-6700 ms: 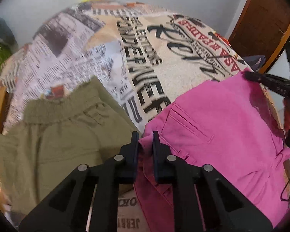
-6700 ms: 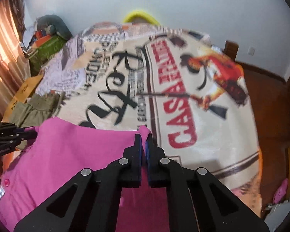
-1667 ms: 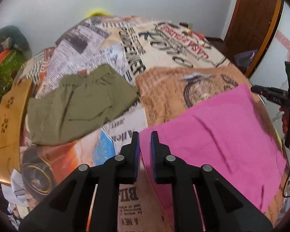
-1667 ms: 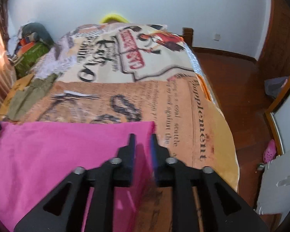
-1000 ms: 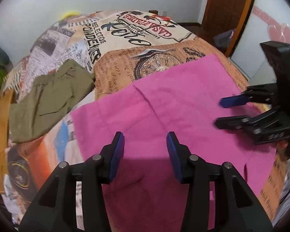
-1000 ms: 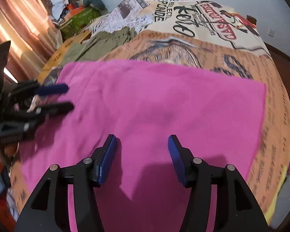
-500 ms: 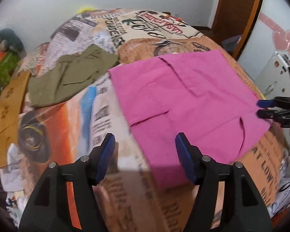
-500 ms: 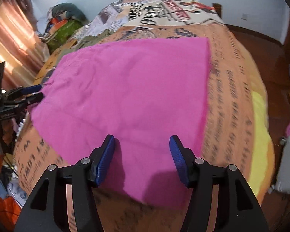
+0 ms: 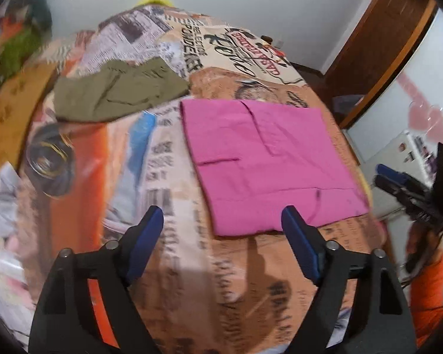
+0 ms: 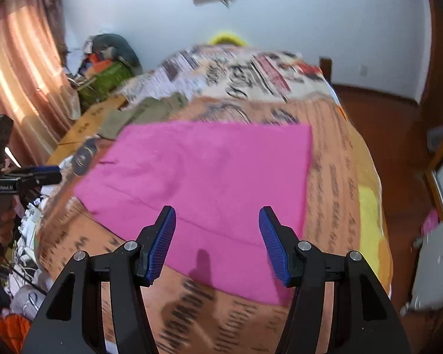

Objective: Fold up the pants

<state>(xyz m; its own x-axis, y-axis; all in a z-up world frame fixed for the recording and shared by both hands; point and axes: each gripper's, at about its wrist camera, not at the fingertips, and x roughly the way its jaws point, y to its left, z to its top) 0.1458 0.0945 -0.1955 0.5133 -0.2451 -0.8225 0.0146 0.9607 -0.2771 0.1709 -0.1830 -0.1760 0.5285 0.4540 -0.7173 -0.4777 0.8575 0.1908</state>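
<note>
The pink pants (image 9: 268, 159) (image 10: 209, 177) lie folded into a flat rectangle on the printed bedspread (image 9: 174, 265) (image 10: 333, 159). My left gripper (image 9: 223, 224) hovers above the bed in front of the fold's near left corner; its jaws are opening wide and hold nothing. My right gripper (image 10: 217, 224) hangs above the fold's near edge, open, with only the cloth far below between its fingers. Each gripper shows in the other's view: the right one (image 9: 398, 181) at the right edge, the left one (image 10: 35, 174) at the left edge.
Folded olive-green pants (image 9: 118, 88) (image 10: 144, 112) lie further back on the bed. A cardboard sheet (image 9: 11, 100) and a cluttered pile (image 10: 106, 67) sit at the bed's left side. A wooden door (image 9: 378, 38) and floor lie to the right. An orange sleeve (image 9: 428, 289) shows.
Both grippers let go of the pink pants and drew back and up from the bed. The left jaws have spread much wider; the pants lie flat and folded.
</note>
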